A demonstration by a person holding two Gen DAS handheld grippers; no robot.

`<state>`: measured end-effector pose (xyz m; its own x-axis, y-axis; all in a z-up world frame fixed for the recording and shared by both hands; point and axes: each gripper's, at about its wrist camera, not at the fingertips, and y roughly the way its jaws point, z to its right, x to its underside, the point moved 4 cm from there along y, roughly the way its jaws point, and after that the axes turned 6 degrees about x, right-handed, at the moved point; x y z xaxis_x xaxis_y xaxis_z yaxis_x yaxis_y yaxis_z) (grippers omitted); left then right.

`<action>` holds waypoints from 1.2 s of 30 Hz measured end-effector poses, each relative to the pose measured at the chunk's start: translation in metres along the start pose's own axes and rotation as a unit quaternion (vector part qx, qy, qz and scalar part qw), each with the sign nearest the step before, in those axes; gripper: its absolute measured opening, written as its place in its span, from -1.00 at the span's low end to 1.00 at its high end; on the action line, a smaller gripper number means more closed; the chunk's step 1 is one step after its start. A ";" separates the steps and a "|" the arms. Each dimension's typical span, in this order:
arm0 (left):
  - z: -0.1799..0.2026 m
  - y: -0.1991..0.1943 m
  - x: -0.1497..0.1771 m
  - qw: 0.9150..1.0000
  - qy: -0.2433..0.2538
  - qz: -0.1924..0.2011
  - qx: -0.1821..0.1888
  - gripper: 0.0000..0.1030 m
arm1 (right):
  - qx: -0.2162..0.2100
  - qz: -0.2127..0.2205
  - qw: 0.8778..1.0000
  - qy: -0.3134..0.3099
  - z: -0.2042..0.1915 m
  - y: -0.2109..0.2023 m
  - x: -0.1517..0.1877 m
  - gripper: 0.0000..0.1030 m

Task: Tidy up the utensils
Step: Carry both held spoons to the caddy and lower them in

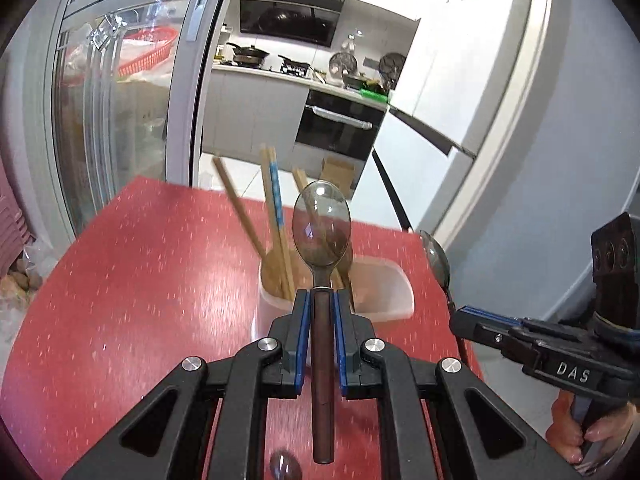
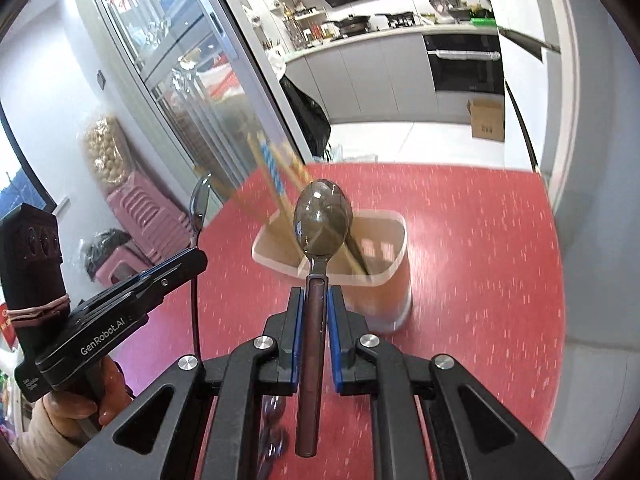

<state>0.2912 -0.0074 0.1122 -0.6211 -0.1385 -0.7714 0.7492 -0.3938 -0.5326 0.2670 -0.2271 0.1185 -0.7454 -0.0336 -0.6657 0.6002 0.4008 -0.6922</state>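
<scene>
My left gripper (image 1: 321, 294) is shut on a brown-handled metal spoon (image 1: 322, 224), bowl pointing forward, above the red table. My right gripper (image 2: 313, 292) is shut on a second, like spoon (image 2: 322, 216). Each gripper shows in the other's view, the right gripper at the right edge (image 1: 460, 318) and the left gripper at the left (image 2: 196, 258), each with its spoon upright. A translucent white utensil holder (image 1: 384, 292) (image 2: 384, 276) stands on the table just ahead, holding several wooden chopsticks (image 1: 274, 208) (image 2: 272, 168).
The red speckled table (image 1: 140, 280) (image 2: 480, 260) ends at its far edge just beyond the holder. A glass cabinet (image 1: 112, 100) stands left. Another spoon bowl (image 1: 285, 466) lies on the table under my left gripper. Pink stools (image 2: 148, 216) are stacked at the left.
</scene>
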 end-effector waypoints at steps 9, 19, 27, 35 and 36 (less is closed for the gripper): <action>-0.008 0.039 -0.046 0.999 0.000 0.036 -0.013 -0.24 | 0.000 0.056 0.998 -0.030 -0.003 0.031 -0.056 -0.76; -0.012 0.073 -0.061 0.994 0.023 0.092 -0.052 -0.24 | 0.036 0.124 0.989 -0.072 0.002 0.071 -0.071 -0.76; -0.021 0.088 -0.032 0.991 0.030 0.105 -0.077 -0.24 | 0.068 0.155 0.978 -0.119 0.001 0.096 -0.048 -0.77; -0.017 0.090 -0.017 0.989 0.045 0.104 -0.090 -0.24 | 0.063 0.170 0.971 -0.154 -0.007 0.093 -0.025 -0.76; -0.016 0.090 -0.015 0.990 0.046 0.101 -0.090 -0.24 | 0.062 0.169 0.971 -0.157 -0.007 0.093 -0.023 -0.76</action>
<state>0.3718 -0.0263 0.0700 -0.4377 -0.1104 -0.8923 0.8895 -0.1981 -0.4118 0.3373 -0.1825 0.0716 -0.3870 -0.2045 -0.8991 0.8400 0.3240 -0.4352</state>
